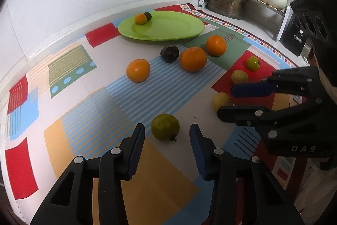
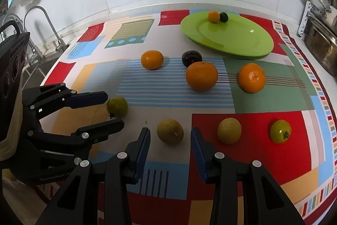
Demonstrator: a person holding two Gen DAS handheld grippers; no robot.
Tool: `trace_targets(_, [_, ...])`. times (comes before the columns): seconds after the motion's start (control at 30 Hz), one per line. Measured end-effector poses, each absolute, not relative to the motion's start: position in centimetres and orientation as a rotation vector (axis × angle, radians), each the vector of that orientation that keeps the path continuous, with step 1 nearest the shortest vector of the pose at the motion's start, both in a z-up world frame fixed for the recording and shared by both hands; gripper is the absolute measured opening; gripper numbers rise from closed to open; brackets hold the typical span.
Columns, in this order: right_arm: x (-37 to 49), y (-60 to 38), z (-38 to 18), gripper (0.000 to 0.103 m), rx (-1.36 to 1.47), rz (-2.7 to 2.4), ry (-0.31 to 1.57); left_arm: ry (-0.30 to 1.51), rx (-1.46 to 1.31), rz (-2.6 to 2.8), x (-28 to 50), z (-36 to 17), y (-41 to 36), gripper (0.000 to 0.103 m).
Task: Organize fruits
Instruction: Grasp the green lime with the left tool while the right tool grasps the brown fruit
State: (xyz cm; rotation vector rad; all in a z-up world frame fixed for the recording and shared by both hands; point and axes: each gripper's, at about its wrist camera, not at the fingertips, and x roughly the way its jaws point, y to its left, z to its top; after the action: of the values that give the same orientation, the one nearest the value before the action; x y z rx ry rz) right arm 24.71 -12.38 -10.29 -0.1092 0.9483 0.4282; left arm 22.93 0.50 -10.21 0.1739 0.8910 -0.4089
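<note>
Kitchen corner, white tiled wall behind; tabletop [image 2: 179, 98] covered with a patchwork-print cloth, fruit scattered across it.

We note a green fruit [image 1: 165, 127] lying on the cloth just ahead of the left gripper [image 1: 167, 136]. Its jaws stand spread to either side of the fruit with clear gaps; nothing pinched. Stem end faces toward us, low on the right.

A yellowish fruit [image 2: 170, 131] sits the same way ahead of the right gripper [image 2: 170, 138]: jaws apart, flanking it, pads not touching.

Handling, as we judge it: both fruits look round, smooth-skinned, firm, fairly light. Round means prone to roll or squirt out if pinched off-centre. Best hold is across the widest middle, pads level on opposite flanks, clear of the stem nub. Modest pressure only; skin may bruise.

Outward from these: a second yellowish fruit [image 2: 229, 130] and a green tomato-like fruit [image 2: 280, 131] on the red patch to the right. Farther back, three oranges [image 2: 201, 76] and a dark round fruit [image 2: 191, 58], which sits just behind the middle orange.

Green plate [image 2: 242, 43] at the far side, near the wall. It already carries a small orange fruit [image 2: 214, 16] and a small dark one [image 2: 223, 17], side by side near the far rim. Most of the plate is bare. We take it as the likely destination.

Pots on a rack [image 1: 227, 3] at far right; a tap [image 2: 42, 20] at the left edge.
</note>
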Motion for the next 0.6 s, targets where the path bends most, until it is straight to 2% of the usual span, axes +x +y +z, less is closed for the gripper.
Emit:
trace_targets(0.23, [25.05,-12.41,-10.68,0.039,-0.081,0.44,0.963,0.91,0.16,-0.407,23.52,-10.6,0.25,0.034])
trace_targets(0.37, [25.33,-12.57,-11.09,0.033,-0.058,0.446,0.979,0.931,0.136,-0.409,23.8,-10.76,0.38,0.029])
trace_targets(0.47, [25.4,-12.68,-11.15,0.029,-0.046,0.448,0.98,0.93,0.139,-0.41,23.71,-10.73,0.29,0.029])
trace_targets(0.6, [25.31,-12.71,-11.12,0.029,-0.043,0.448,0.976,0.914,0.134,-0.401,23.5,-10.25,0.32,0.029])
